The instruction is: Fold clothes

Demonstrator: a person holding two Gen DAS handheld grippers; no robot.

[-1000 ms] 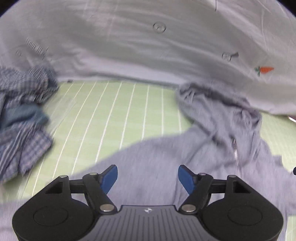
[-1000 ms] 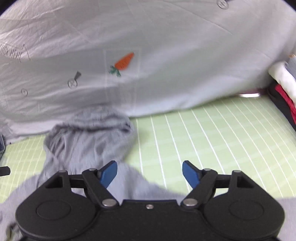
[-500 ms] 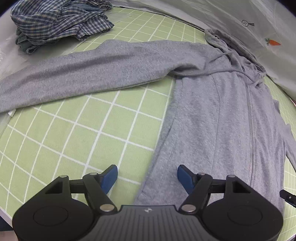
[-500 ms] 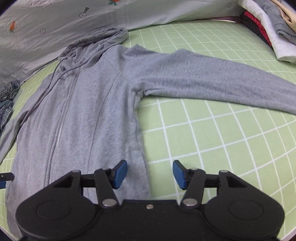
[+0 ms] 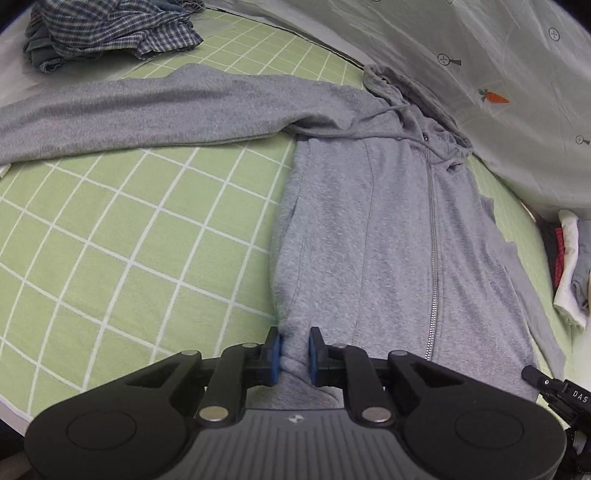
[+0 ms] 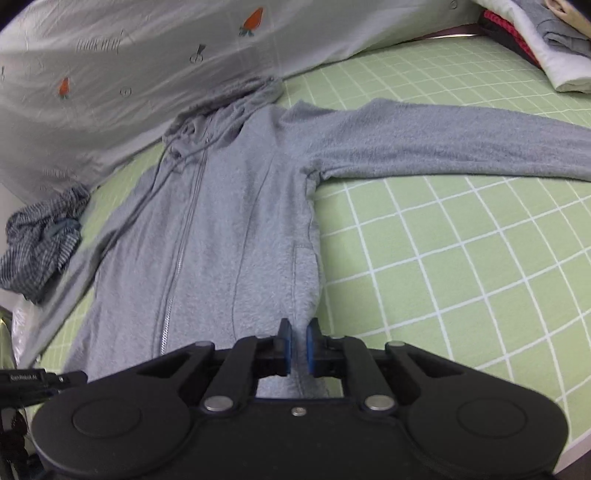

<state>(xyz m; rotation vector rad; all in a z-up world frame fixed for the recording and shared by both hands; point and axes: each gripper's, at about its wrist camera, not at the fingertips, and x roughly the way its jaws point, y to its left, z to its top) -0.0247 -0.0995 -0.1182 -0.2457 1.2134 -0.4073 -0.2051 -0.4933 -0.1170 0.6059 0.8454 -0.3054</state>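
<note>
A grey zip hoodie (image 5: 388, 236) lies flat, front up, on a green grid sheet, sleeves spread out to both sides and hood at the far end. It also shows in the right wrist view (image 6: 229, 236). My left gripper (image 5: 294, 350) is shut on the hoodie's bottom hem at its left corner. My right gripper (image 6: 298, 345) is shut on the hem at its right corner. The part of the hem under both grippers is hidden.
A crumpled blue plaid shirt (image 5: 110, 29) lies at the far left, also in the right wrist view (image 6: 40, 240). A stack of folded clothes (image 6: 535, 40) sits at the far right. A pale quilt with a carrot print (image 5: 480, 74) borders the far side.
Both grippers pulled back from the hood end to the hem, then closed from open onto the hem corners.
</note>
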